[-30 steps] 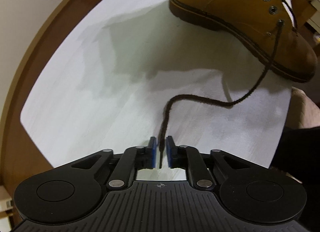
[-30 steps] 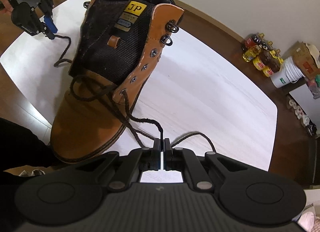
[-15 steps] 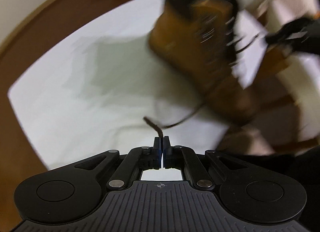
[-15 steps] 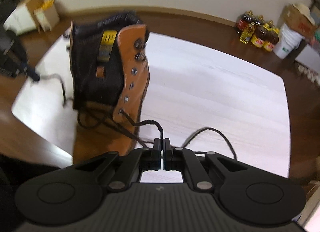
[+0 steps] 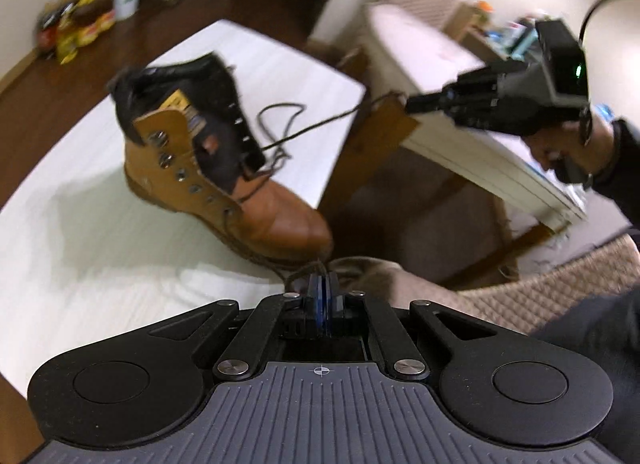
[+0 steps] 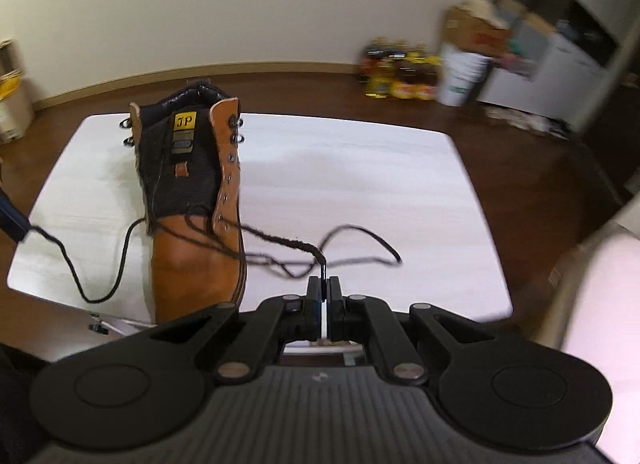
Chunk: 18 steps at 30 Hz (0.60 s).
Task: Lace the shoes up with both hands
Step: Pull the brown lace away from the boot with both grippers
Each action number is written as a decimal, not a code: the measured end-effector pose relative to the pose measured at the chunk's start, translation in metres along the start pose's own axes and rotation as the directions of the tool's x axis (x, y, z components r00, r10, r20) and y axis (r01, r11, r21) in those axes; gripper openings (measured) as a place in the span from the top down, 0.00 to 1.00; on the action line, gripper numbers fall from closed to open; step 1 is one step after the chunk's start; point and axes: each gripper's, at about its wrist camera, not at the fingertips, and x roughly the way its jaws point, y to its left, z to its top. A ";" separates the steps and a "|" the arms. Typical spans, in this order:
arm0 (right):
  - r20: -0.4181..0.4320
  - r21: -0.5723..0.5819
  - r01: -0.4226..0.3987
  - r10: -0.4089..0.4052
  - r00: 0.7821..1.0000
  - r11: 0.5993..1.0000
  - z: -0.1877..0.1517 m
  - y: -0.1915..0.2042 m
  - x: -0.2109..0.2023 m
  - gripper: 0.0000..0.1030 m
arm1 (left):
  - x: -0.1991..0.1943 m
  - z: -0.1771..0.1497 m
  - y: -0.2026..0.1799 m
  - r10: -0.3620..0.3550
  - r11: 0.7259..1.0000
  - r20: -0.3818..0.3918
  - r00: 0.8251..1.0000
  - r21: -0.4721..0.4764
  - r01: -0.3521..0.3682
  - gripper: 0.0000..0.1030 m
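A: Boot [image 6: 192, 200] upright on white table [image 6: 360, 168], toe toward you, tongue wide open. Both tongs shut now: left gripper [image 5: 319, 284] was a touch open round the lace a sec ago, now it's pinched tight on that end

B: Right gripper [image 6: 324, 284] same story, jaws closed on right lace [image 6: 280, 242], clamped same as a sec ago

A: Big change is height. You've lifted both hands off the table, so the boot looks smaller in both wrist views vs a sec back

B: And left lace [image 6: 100, 264] hangs in a slack loop off the boot's left side to your left tips. Right one runs out nearly straight, w/ a spare loop lying past it on the table

A: Means both ends are secured and clear of the top, ready to work. Only the lowest eyelets look threaded; upper eyelets [image 6: 231, 158] and hooks bare

B: So early days, I'd say. Next is prob pulling slack even, then crossing ends. Watch the boot doesn't tip when you tug

A: Right hand [image 5: 568, 144] in left view is well off past the table edge, lace stretched to it
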 end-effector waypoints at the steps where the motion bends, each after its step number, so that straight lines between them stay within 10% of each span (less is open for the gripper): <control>1: -0.003 0.038 0.008 -0.008 1.000 0.999 -0.008 0.007 -0.008 0.98 | 0.000 -0.002 -0.001 0.005 1.000 -0.002 1.000 -0.002 -0.005 0.99; 18: -0.142 0.321 -0.054 0.105 0.984 0.946 -0.076 0.066 -0.083 0.98 | -0.003 -0.073 -0.068 -0.093 0.981 -0.024 0.995 -0.174 0.087 0.99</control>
